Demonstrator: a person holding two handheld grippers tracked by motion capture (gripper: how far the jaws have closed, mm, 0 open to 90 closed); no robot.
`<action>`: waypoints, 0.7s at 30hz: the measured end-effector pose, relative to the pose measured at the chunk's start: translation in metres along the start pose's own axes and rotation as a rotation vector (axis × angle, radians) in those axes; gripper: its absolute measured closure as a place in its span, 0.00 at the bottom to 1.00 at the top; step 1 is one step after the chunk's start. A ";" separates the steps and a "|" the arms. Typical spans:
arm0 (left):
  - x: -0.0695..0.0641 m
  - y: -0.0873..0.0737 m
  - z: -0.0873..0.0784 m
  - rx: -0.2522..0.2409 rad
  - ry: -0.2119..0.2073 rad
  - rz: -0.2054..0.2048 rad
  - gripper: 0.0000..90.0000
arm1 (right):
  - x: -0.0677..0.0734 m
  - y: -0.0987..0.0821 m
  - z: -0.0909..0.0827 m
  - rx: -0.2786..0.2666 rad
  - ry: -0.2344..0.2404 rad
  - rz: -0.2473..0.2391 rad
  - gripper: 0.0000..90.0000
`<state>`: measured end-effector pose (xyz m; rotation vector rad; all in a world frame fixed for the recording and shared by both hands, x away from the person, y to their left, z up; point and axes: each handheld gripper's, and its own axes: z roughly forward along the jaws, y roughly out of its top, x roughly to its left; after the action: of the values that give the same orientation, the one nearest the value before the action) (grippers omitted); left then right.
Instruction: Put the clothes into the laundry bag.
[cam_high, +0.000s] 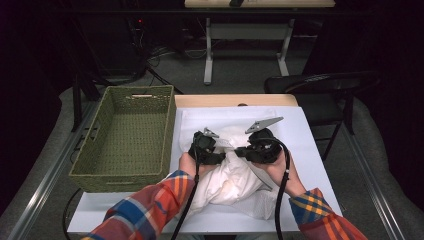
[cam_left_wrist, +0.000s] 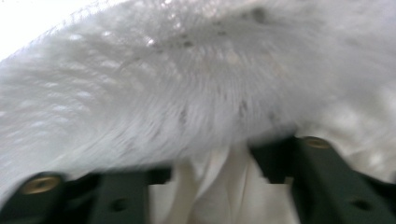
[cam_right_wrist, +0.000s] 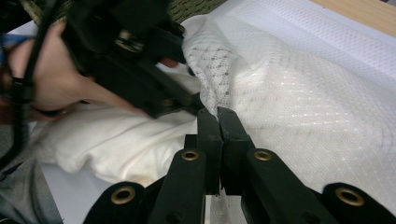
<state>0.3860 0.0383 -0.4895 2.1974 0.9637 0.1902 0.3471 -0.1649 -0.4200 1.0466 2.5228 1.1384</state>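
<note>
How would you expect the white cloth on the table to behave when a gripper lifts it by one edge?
The white cloth would probably sag rather than keep its shape: it lies bunched in soft folds. It looks thin, so likely light for its size. Its patterned weave should resist slipping; the right gripper, fingers shut on an edge, appears to hold it with a small pinch.

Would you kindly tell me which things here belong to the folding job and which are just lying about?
In use:
- white cloth
- right claw, shut on the cloth
- left claw, jaws apart with cloth between them

Lying about:
- green woven basket
- black chair
- far table
</note>
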 end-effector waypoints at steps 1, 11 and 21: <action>-0.002 -0.001 -0.007 0.005 0.003 0.028 0.48 | 0.000 0.000 -0.001 -0.003 -0.001 0.002 0.99; -0.036 -0.023 -0.029 0.089 -0.051 0.183 0.12 | 0.002 0.000 0.001 -0.001 -0.012 -0.001 0.98; -0.044 -0.028 0.024 0.109 -0.150 0.106 0.33 | 0.001 -0.003 0.010 0.023 -0.030 -0.002 0.99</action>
<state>0.3481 0.0076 -0.5194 2.3278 0.7927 0.0213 0.3485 -0.1597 -0.4292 1.0582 2.5194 1.0872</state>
